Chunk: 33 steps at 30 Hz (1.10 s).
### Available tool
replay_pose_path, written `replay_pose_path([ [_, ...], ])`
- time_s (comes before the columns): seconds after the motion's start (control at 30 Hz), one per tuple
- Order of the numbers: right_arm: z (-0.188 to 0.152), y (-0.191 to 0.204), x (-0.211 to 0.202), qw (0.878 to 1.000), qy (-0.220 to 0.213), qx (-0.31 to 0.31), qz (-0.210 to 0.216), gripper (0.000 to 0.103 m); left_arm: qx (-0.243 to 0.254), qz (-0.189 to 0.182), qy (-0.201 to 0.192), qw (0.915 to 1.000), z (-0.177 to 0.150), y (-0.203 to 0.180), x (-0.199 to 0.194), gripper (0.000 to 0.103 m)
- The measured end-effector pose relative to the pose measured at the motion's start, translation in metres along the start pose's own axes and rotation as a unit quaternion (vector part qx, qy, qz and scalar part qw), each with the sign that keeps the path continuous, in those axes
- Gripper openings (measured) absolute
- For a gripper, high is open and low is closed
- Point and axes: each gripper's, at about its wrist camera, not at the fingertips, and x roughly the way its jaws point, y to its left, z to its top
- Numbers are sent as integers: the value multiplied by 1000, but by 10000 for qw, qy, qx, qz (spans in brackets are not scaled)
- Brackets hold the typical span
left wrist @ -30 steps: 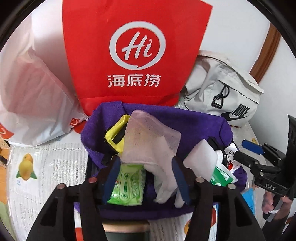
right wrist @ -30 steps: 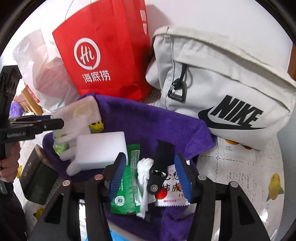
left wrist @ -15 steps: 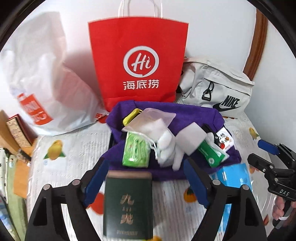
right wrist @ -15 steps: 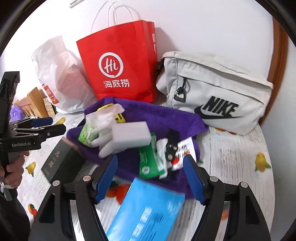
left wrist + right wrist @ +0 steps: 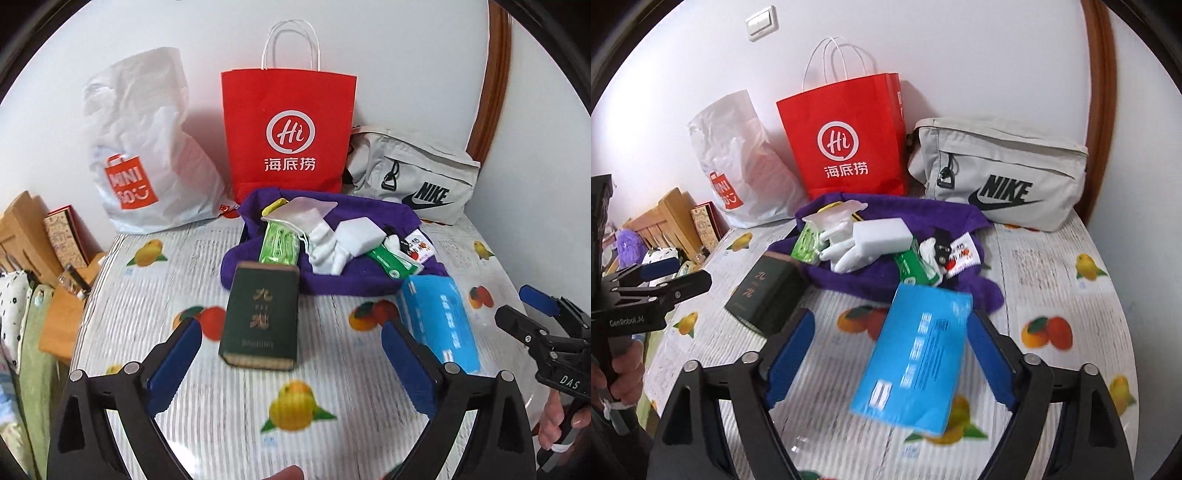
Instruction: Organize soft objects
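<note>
Left wrist view: left gripper [image 5: 291, 365] and right gripper [image 5: 890, 358], jaws opening and gripping nothing, frame the purple cloth [image 5: 354, 280] at centre frame, whose heaped soft items arguably suit single, centred pinches to avoid dragging neighbours.

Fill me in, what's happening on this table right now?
A person holds a gripper in each hand above a fruit-print table. The left gripper and the right gripper are both opening and grip nothing. A dark green box lies below the left one, a blue pack below the right. Behind them a purple cloth carries small items: a white block, a white glove, green packets. None is sorted yet.
</note>
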Motion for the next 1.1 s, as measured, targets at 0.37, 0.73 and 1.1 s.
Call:
replay_pose_path([
  [0.37, -50, 14, -62, 9991, -389, 31, -169, 103, 6, 112, -196, 9997, -58, -12, -54, 102],
  [0.73, -99, 12, -95, 9980, -419, 102, -461, 103, 48, 150, -348, 9993, -107, -28, -85, 103],
  [1.1, -113, 12, -107, 9980, -455, 165, -418, 103, 136, 295, -536, 9980, -118, -39, -103, 103],
])
